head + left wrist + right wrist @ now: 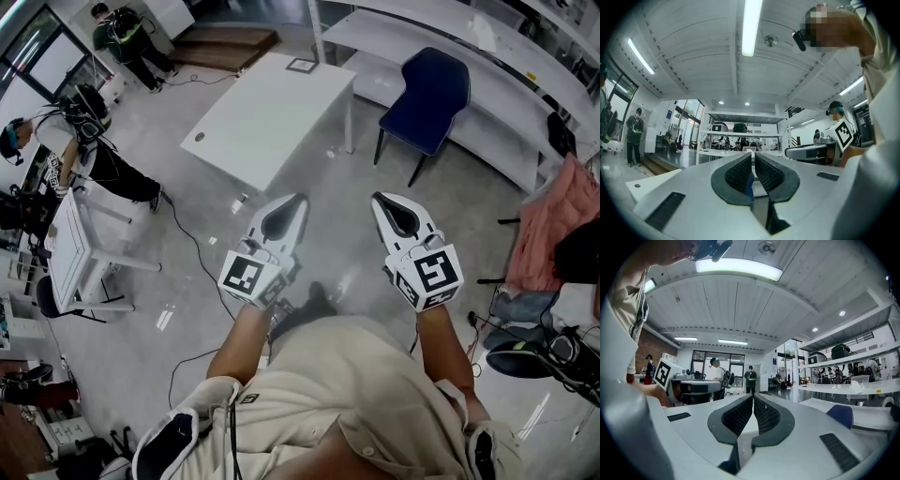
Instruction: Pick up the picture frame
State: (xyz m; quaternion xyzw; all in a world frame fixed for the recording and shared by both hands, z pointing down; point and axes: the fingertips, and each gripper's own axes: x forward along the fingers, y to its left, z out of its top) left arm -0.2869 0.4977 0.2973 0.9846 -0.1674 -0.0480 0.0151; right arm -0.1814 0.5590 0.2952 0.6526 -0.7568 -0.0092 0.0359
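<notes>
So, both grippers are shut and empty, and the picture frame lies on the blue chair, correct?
Not quite. The head view shows the picture frame on the white table, not the blue chair. Left gripper and right gripper are shut and empty.

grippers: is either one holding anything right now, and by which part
Nothing is held. The left gripper and right gripper are shut and empty; the dark-bordered picture frame lies on the white table.

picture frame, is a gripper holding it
No, the picture frame lies untouched at the far end of the white table.
</notes>
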